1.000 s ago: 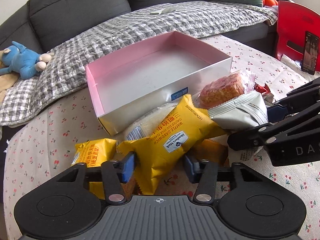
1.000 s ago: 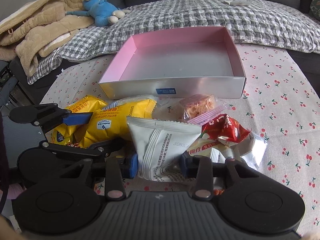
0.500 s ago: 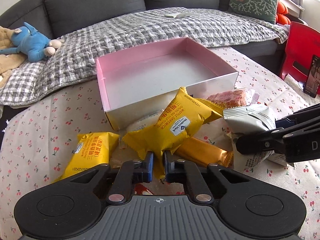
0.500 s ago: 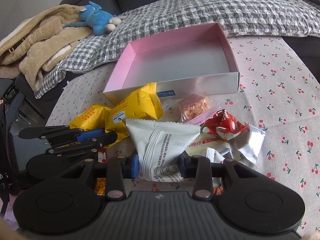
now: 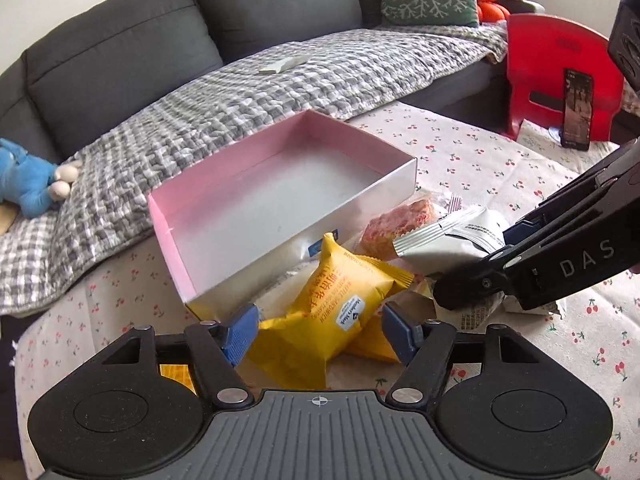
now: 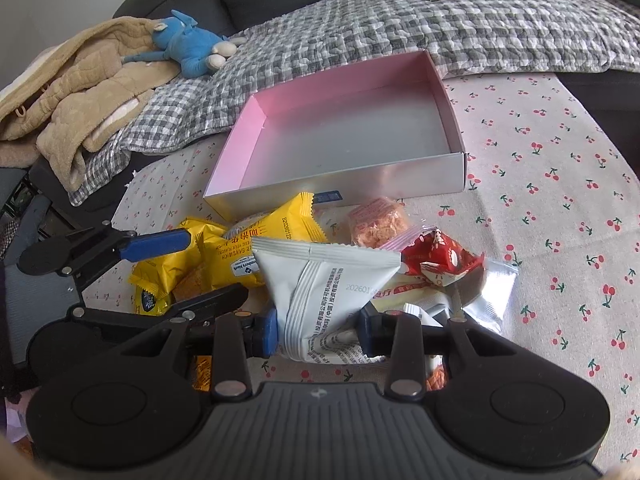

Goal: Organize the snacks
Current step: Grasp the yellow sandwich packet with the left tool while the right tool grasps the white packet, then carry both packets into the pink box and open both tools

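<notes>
Left wrist view: my left gripper (image 5: pixel 318 330) is standing with its jaws apart, having just been opening; the yellow sandwich packet (image 5: pixel 326 320) is lying between the blue pads (image 5: pixel 239 332) but neither pad is pressing on it. Whether it is resting on the heap or slipping I cannot tell.

My right gripper (image 6: pixel 318 330) is clamping the lower end of the grey-white pouch (image 6: pixel 320 288), pads pinching in on both sides, the pouch standing up from the pile.

Outward from the grippers: a second yellow packet (image 6: pixel 164 276), a pink cake in clear wrap (image 6: pixel 376 222) and a red wrapper (image 6: pixel 440 258) are lying jumbled on the cherry-print tablecloth (image 6: pixel 560 200). The pink box (image 6: pixel 340 136) is sitting just beyond the pile, nothing in it yet.

Risks from here:
- I am re-closing on a puffy, slick packet; a pinch on a corner could let it squirt out.
- My two grippers are working close together; lifting the pouch could drag neighbouring wrappers or knock the left fingers.
- The pouch is being held only by its bottom edge, so it may swing or fold when carried over the box wall.
</notes>
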`<state>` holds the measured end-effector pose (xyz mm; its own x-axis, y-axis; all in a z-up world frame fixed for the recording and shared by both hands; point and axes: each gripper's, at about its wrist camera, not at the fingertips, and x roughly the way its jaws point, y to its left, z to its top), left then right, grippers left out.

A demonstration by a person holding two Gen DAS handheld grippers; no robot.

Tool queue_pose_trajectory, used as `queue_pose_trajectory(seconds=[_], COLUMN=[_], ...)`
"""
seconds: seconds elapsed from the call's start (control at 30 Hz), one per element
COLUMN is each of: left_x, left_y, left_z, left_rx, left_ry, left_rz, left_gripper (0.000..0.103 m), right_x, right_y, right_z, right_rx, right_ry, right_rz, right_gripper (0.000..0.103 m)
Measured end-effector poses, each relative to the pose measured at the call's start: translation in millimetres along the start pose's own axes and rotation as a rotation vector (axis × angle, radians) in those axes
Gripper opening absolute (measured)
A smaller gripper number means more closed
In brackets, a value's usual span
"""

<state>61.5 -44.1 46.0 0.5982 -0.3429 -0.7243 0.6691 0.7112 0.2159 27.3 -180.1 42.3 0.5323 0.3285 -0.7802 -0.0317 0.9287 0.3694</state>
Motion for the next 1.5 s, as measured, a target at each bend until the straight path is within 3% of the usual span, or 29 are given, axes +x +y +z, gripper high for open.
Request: queue_pose_trajectory(seconds=[0.17,0.27,0.33,0.37,0.5,0.9,1.13,1.33,1.5], left_x=[24,36,39,39,34,-6,-18,7,46], left_y=[-12,-19,-20,-19,-15,3,25,43,64], left_z=[10,7,4,2,-4,-5,19,47,64], left_rx=[0.146,0.172,0.143,0.123,0.035,-0.16,-0.231,-0.278,-0.331], left_ry=[0.091,0.133,0.147,0.151,0.148,0.092,0.05,0.044,0.057], left_rz=[-0.03,-0.008,0.01,0.015,0.026,0.035,0.103,0.146,0.185], left_gripper=[0.069,0.067,0.057,0.044,0.036,0.033,0.033,0.033,0.034], right_x=[2,4,5,5,2,-9,-24,-25,5], right_y=[-5,-6,-6,-6,-3,1,0,-10,-18], right_z=[2,2,1,0,1,2,20,59,92], right_rx=[0.016,0.019,0.017,0.015,0.006,0.004,0.037,0.052,0.049], right_ry=[0.008,0.015,0.02,0.021,0.019,-0.009,-0.071,-0.14,-0.144], right_rz=[0.002,-0.008,-0.009,-0.008,-0.004,0.04,0.07,0.062,0.059], right_gripper=[0.034,0.034,0.034,0.034,0.034,0.034,0.034,0.034,0.034])
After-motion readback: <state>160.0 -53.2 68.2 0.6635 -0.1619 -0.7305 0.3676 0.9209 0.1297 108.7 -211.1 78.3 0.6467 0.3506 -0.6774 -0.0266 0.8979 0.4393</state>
